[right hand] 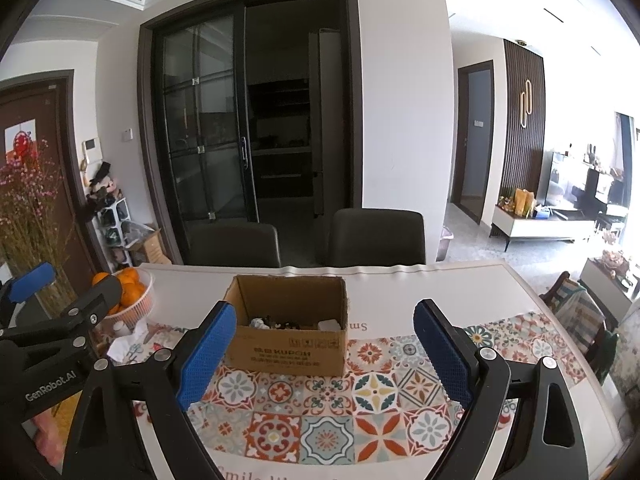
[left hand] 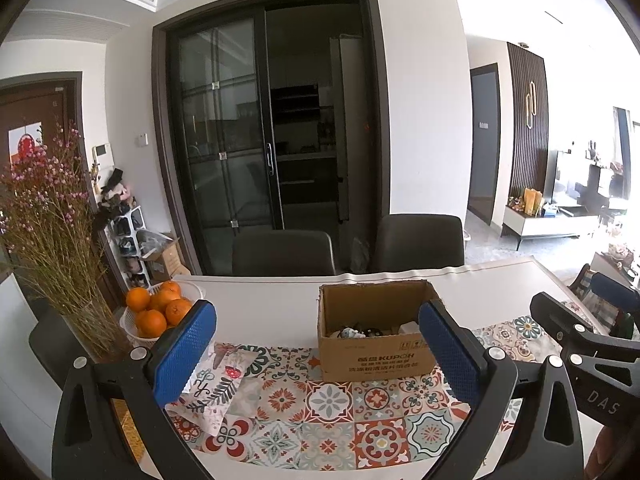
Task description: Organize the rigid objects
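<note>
Facing one cardboard box [right hand: 286, 330], two chairs [right hand: 376, 236] behind; both grippers' [left hand: 316, 356] [right hand: 324, 354] jaws spread, empty.

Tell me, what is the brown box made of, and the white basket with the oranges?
The brown box looks like corrugated cardboard: matte tan walls, raw folded edges and printing on its front. The white basket seems to be plastic, since its wall is thin, slatted and slightly glossy, with the oranges showing through the gaps. I can't be certain of the plastic from the look alone.
</note>
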{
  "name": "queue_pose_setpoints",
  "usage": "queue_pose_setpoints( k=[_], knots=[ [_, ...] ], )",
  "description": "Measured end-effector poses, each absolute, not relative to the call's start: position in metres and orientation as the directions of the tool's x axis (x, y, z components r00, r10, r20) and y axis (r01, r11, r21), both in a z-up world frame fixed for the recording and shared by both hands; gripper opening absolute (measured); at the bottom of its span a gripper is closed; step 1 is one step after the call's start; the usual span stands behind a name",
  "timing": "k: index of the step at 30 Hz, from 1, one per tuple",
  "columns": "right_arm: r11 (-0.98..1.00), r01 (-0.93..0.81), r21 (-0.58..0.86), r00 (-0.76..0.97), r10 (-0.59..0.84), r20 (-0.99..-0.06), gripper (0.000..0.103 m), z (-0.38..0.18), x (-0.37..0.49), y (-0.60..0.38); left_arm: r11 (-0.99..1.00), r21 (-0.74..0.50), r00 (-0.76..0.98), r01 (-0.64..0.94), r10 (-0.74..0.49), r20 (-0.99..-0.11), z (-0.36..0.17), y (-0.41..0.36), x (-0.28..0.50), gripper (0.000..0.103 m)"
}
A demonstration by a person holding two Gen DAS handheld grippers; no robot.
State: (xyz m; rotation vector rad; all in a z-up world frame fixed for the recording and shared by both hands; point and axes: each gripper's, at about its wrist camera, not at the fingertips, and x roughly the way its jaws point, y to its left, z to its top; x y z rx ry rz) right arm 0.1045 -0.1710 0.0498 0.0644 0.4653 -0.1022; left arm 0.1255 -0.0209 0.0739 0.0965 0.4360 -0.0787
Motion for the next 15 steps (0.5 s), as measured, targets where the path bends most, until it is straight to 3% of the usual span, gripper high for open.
queue_pose_setpoints(
  k=[15],
  knots=[
    [0.993, 0.108, 0.04, 0.887, -0.078, -0.455, 0.092, 0.0494, 0.1035, -0.1715, 0.993, 0.072, 0.901, 0.094, -0.054, -0.431, 0.077, -0.0206, 0.1234, 0.103]
  ],
)
